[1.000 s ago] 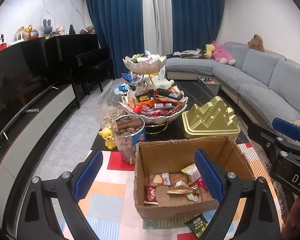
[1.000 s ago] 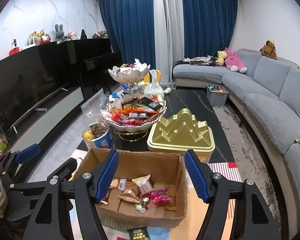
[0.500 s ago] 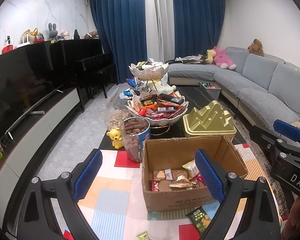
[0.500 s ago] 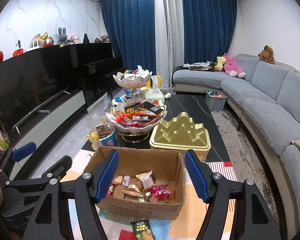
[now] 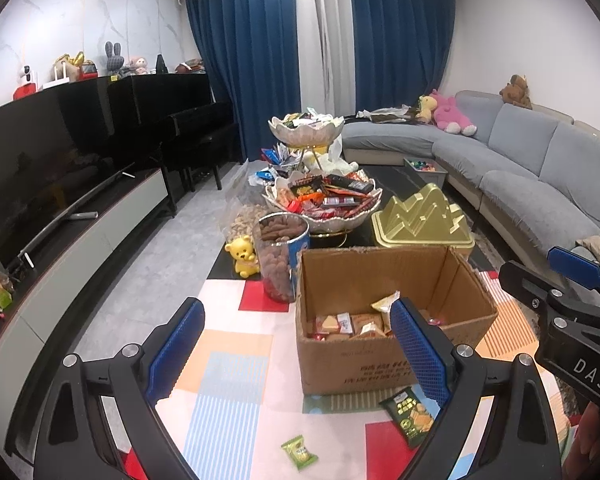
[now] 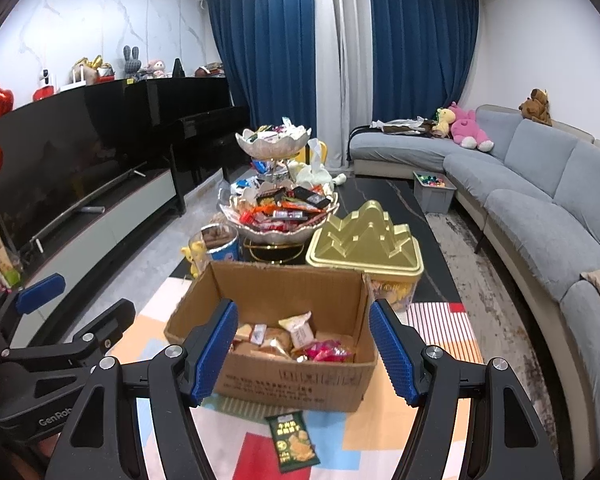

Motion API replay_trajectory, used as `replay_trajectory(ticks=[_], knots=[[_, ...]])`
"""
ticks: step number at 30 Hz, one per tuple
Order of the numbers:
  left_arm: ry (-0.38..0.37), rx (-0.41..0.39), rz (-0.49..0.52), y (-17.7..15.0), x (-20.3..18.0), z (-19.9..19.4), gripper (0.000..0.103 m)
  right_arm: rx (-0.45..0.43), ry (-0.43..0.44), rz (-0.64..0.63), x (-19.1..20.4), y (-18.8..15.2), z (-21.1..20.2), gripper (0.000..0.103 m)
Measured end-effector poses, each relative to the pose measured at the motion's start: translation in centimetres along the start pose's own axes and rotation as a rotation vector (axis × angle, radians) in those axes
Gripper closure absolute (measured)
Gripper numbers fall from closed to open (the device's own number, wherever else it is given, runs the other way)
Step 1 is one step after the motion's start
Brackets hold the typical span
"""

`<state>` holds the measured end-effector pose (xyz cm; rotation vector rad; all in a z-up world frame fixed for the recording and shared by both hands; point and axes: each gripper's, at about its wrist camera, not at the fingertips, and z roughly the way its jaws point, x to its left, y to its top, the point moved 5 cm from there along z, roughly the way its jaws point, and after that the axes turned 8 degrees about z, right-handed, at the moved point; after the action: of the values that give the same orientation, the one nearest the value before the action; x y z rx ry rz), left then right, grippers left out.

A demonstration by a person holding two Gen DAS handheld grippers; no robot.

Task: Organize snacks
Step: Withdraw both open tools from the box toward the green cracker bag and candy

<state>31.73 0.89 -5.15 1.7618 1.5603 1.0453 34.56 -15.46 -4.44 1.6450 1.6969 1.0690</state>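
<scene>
An open cardboard box (image 5: 380,360) (image 6: 300,384) with several wrapped snacks inside stands on a patterned cloth. A dark green snack packet (image 5: 410,414) (image 6: 294,442) lies on the cloth in front of the box. A small light green sweet (image 5: 299,451) lies nearer. A two-tier bowl stand (image 5: 324,208) (image 6: 280,216) full of snacks stands behind the box. My left gripper (image 5: 296,356) is open and empty, held back from the box. My right gripper (image 6: 303,354) is open and empty, in front of the box.
A gold ridged tin (image 5: 420,220) (image 6: 364,240), a nut jar (image 5: 282,256) and a yellow bear figure (image 5: 244,256) stand behind the box. A TV console (image 5: 80,232) runs along the left, a grey sofa (image 6: 540,208) along the right.
Both grippers have pulled back and away from the box, which now looks smaller and farther. The green packet and the small green sweet have come into view on the cloth.
</scene>
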Motion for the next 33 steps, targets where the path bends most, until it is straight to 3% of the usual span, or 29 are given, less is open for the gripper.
replay_trajectory(ticks=[33], knots=[[-0.016, 0.167, -0.014, -12.0, -0.8, 3.8, 0.008, 0.152, -0.03, -0.036, -0.9, -10.2, 3.9, 0.034]])
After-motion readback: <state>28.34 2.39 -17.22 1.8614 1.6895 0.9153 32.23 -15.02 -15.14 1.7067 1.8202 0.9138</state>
